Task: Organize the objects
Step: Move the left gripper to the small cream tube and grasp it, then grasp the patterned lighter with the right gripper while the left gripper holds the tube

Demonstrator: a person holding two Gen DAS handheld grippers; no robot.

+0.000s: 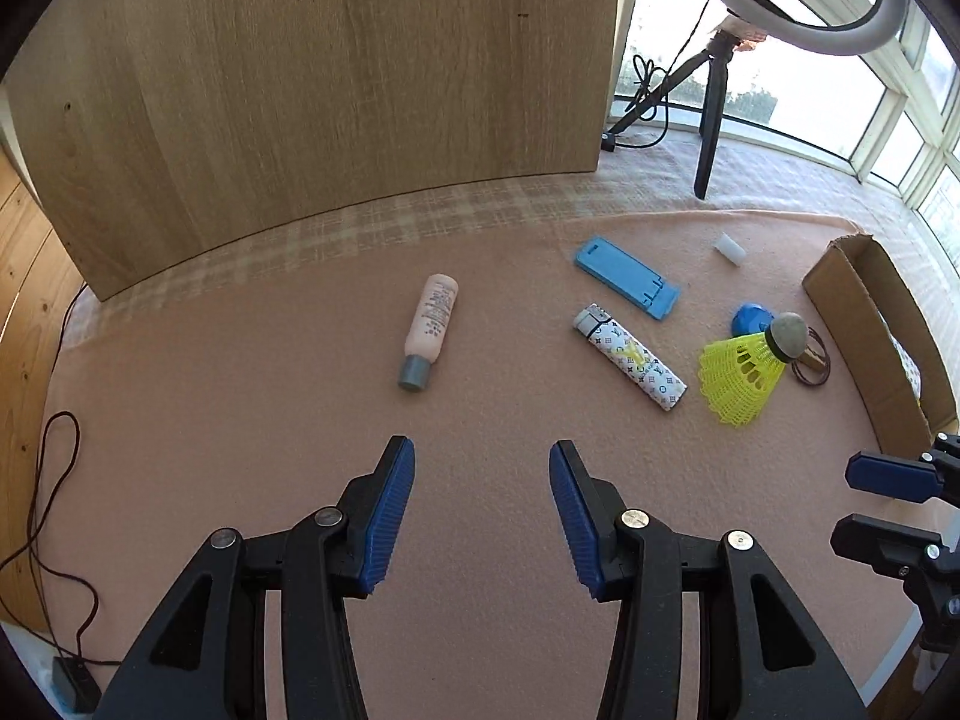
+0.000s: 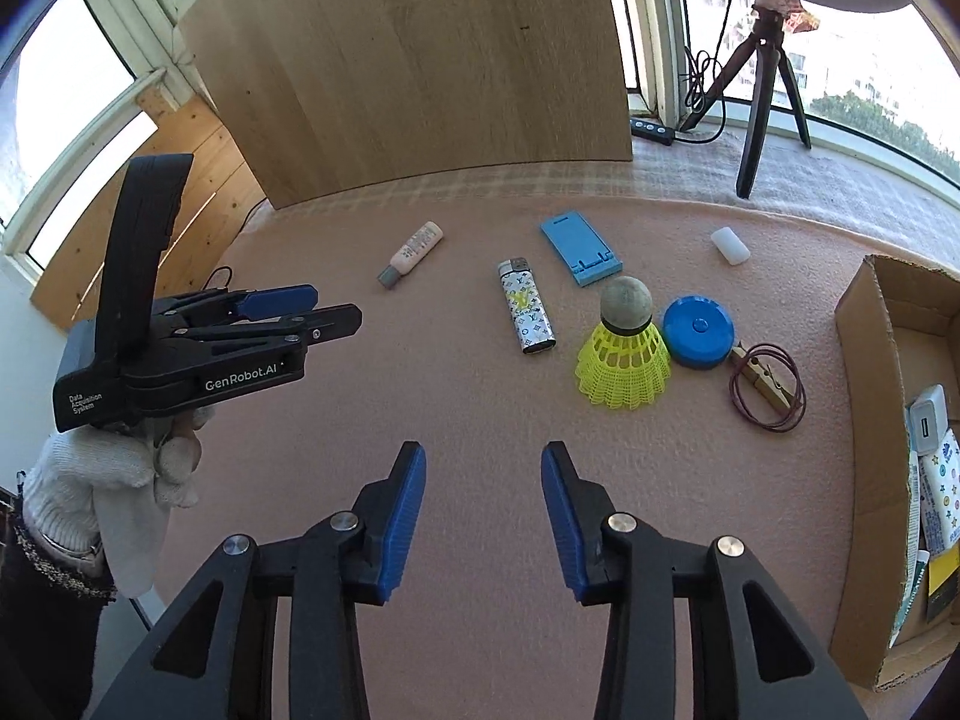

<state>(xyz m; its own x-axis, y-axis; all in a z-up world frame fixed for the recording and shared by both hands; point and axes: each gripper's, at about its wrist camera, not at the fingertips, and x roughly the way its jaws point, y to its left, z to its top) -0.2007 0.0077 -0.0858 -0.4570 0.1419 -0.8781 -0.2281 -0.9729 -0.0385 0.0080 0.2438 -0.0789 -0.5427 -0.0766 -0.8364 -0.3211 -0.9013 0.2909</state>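
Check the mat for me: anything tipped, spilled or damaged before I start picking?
Nothing spilled or broken. The pink bottle lies on its side, capped. The shuttlecock stands on its skirt, touching the blue disc. A clothespin lies across a hair tie.

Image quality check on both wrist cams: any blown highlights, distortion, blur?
Left wrist: windows blown out, wooden panel's lower edge bows from fisheye, objects sharp. Right wrist: windows overexposed both sides, black corner vignette, lighter print crisp, no motion blur.

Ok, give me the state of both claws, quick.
Left claw: open, holding nothing, above the pink mat.
Right claw: open, holding nothing.
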